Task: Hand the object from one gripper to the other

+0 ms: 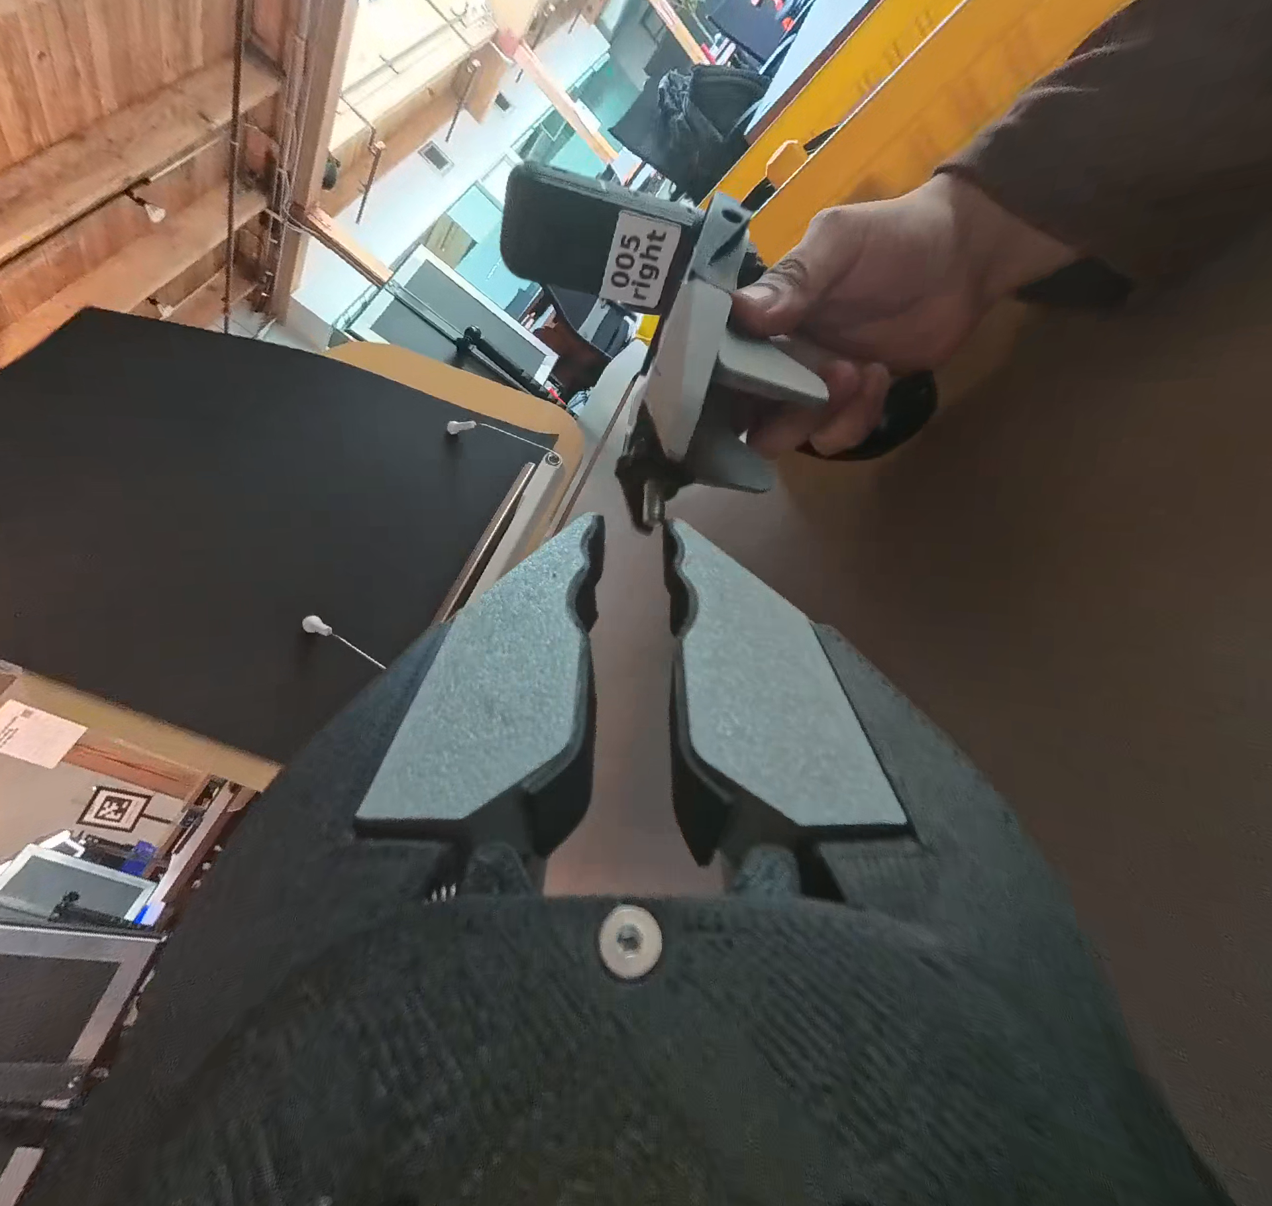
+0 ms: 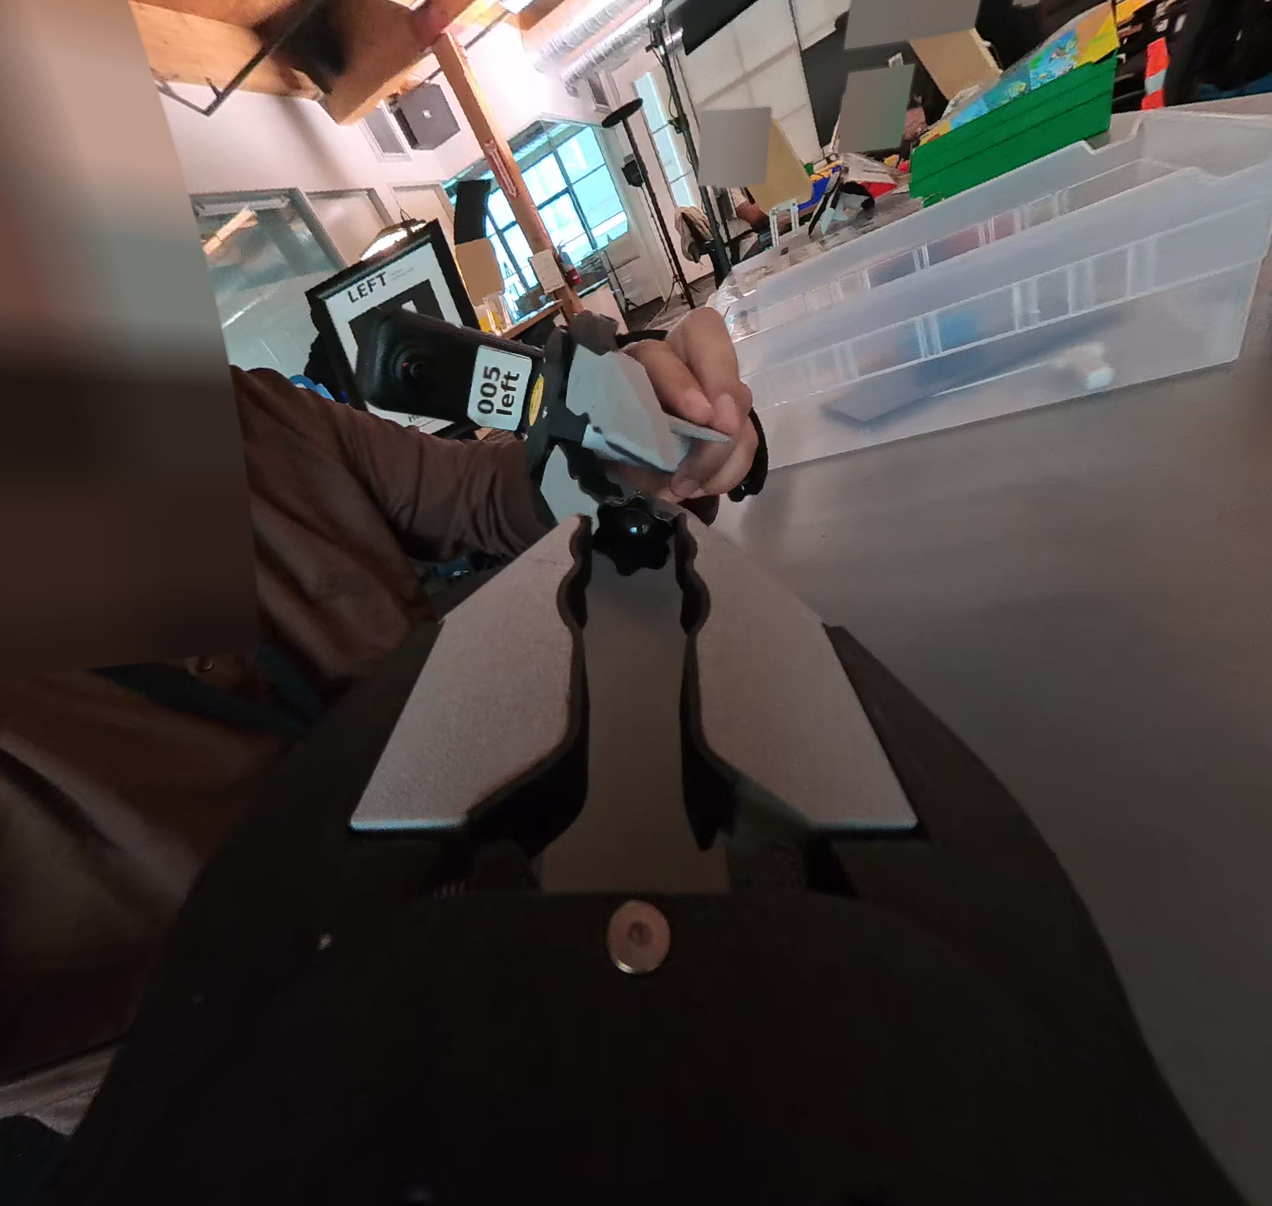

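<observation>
Gripping a black knob (image 2: pixel 630 539) at its fingertips, the right gripper (image 2: pixel 632 531) meets the left gripper (image 1: pixel 633 529), whose jaws stand apart just beside it, above the table (image 2: pixel 963 622).
</observation>
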`<act>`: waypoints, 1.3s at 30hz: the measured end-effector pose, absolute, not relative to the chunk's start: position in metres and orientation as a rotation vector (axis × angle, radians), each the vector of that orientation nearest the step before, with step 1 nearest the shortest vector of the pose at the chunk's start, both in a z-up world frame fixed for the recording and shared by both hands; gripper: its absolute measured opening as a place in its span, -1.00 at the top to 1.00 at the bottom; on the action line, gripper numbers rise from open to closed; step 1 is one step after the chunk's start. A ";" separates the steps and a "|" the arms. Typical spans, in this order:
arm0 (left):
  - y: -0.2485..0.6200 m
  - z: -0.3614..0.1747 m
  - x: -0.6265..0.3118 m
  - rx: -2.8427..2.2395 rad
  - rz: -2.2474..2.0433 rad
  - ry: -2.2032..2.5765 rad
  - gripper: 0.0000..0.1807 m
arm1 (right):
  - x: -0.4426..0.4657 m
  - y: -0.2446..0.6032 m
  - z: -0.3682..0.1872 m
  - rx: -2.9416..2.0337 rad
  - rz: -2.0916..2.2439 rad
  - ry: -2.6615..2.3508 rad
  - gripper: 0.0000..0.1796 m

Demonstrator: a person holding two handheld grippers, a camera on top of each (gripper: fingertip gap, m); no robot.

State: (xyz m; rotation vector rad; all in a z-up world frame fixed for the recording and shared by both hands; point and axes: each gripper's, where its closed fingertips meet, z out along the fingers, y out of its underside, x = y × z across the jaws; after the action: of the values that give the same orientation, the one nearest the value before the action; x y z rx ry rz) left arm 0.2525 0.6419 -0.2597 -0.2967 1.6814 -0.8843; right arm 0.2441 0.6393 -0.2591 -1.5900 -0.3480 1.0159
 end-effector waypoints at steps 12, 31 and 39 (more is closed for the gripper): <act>0.649 -0.277 0.260 -0.270 -0.658 1.750 0.97 | 0.250 0.650 -0.277 -1.717 0.900 -0.311 0.78; 0.669 -0.321 0.274 -0.255 -0.291 1.894 0.97 | 0.268 0.671 -0.329 -2.014 -0.135 -0.587 0.46; 0.661 -0.333 0.269 -0.241 -0.367 1.972 0.97 | 0.273 0.673 -0.345 -2.035 -0.411 -0.753 0.77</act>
State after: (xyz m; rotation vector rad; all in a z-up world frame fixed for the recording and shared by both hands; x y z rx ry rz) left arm 0.2693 0.6610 -0.3330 -0.2410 1.9721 -0.3672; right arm 0.2732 0.6726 -0.3449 -2.0355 -0.7527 -0.4114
